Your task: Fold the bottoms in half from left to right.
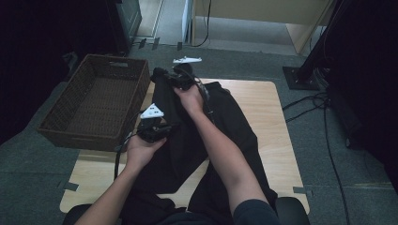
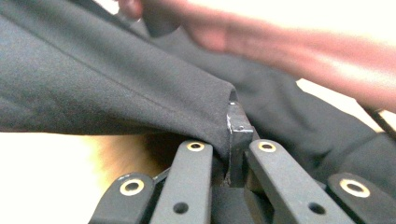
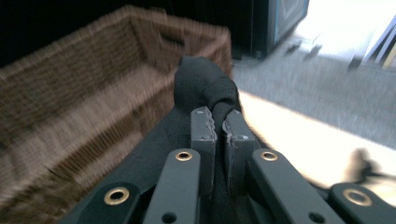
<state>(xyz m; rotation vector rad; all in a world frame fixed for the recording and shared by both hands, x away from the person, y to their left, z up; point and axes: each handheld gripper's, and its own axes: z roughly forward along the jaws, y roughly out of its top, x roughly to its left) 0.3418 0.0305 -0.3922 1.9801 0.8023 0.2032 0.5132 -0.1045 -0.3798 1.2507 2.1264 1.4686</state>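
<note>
A black garment (image 1: 220,126) lies spread over the wooden table (image 1: 267,108) and hangs toward the person. My left gripper (image 1: 157,127) is lifted over the table's left side and is shut on a fold of the garment; in the left gripper view the cloth (image 2: 116,88) drapes from the jaws (image 2: 229,123), with the other forearm (image 2: 303,51) crossing above. My right gripper (image 1: 182,77) is at the garment's far end, held above the table. Its jaws (image 3: 218,119) are shut on a bunched edge of the cloth (image 3: 201,84).
A brown wicker basket (image 1: 94,101) stands on the floor at the table's left edge, close to both grippers (image 3: 70,107). A white object (image 1: 187,60) lies on the carpet beyond the table. At the right are a black stand base (image 1: 300,77) and cables (image 1: 319,105).
</note>
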